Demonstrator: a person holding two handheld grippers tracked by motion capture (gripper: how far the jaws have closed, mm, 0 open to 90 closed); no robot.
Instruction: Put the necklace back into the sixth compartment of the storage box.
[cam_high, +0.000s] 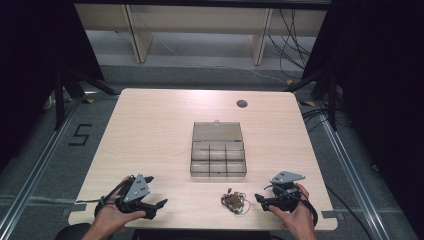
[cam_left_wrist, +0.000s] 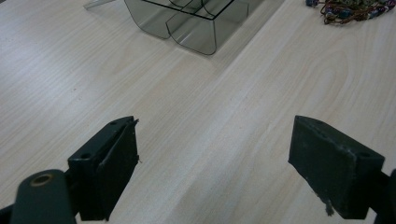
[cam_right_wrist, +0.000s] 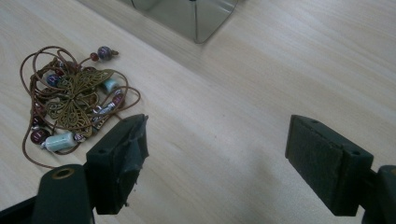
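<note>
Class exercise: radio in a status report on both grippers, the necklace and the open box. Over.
Left gripper open, empty. Right gripper open, empty, beside the necklace. Necklace bunched on table, untouched. Clear box open behind it; nothing between.

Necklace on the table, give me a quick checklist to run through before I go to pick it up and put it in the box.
1. Necklace free on the table, nothing on top of it: ok.
2. Right gripper open, nothing between its fingers: ok.
3. Left gripper open, nothing between its fingers: ok.
4. Box lid folded back, compartments exposed: ok.
5. Compartments free of other items: cannot tell for all of them; the ones seen from above look empty.
6. Necklace cord in one bunch, so one pinch lifts all of it: cannot tell; loops spread around the butterfly pendant.
</note>
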